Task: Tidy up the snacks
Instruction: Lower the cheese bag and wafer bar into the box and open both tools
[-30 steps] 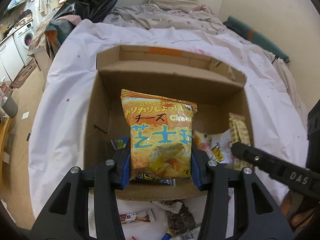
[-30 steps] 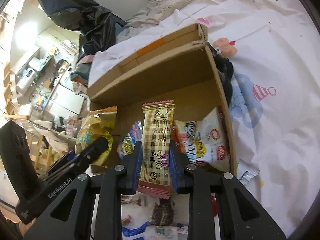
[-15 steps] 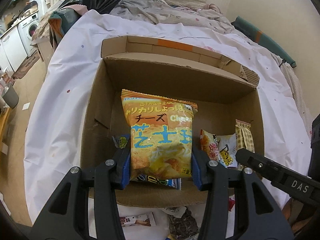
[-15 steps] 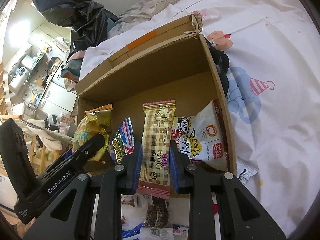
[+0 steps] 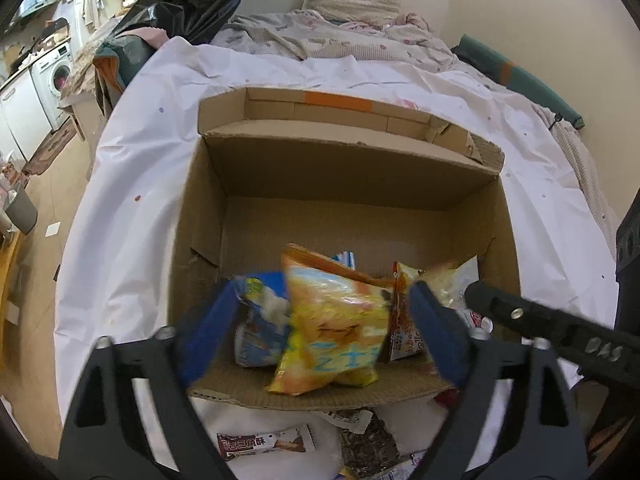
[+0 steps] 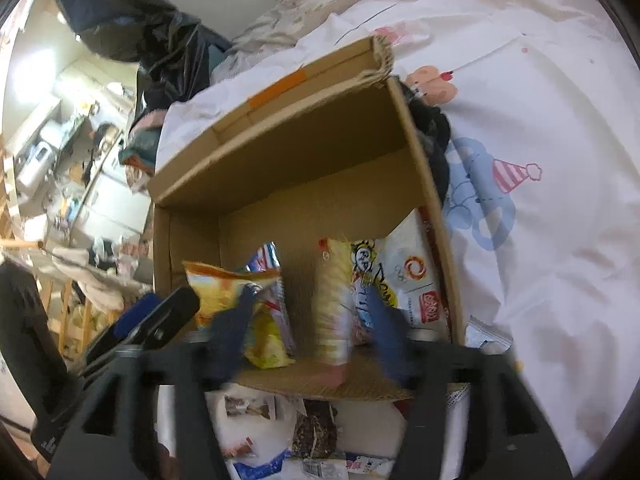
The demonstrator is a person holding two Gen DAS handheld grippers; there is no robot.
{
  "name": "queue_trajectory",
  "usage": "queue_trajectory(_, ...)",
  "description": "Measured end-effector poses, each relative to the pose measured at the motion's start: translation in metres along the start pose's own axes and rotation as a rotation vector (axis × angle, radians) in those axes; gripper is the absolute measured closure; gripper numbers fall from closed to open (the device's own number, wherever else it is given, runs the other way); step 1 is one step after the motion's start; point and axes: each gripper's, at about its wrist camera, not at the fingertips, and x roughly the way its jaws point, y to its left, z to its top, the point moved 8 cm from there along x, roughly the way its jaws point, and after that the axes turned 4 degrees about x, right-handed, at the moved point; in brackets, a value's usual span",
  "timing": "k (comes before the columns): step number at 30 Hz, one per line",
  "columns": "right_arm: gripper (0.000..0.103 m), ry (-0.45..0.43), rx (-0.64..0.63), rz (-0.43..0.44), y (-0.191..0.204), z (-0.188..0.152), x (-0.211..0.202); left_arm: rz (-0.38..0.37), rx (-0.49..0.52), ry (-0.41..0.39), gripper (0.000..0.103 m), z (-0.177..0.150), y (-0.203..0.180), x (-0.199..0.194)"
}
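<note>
A: How far along are you with the snacks?

B: Your left gripper (image 5: 320, 320) has just been opening its fingers; the yellow-orange crinkly chip bag (image 5: 334, 320) sits loose between them, low in the centre of the left wrist view, dropping into the open brown cardboard box (image 5: 340, 168). Your right gripper (image 6: 310, 332) has also just been opening its fingers, and the tan checked wafer bar (image 6: 332, 304), blurred, stands free between them at the box's near edge.

A: So both are released?

B: Yes, neither pair of fingers presses on anything. In the box already: a blue-and-white packet (image 5: 256, 320) at left and a white pouch with orange print (image 6: 408, 280) against the right wall.

A: What remains?

B: I judge you well short of done. At the bottom of the left wrist view a brown chocolate bar wrapper (image 5: 264, 442) and a dark crumpled packet (image 5: 368, 440) lie outside on the white bed sheet (image 5: 132, 184); more wrappers show below the box in the right wrist view.
</note>
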Motion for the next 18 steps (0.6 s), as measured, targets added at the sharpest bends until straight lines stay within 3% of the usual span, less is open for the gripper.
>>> queue_trajectory(18, 0.031, -0.02, -0.034, 0.004, 0.008, 0.0, -0.01, 0.019, -0.006, -0.031, 0.009, 0.0, 0.012, -0.017)
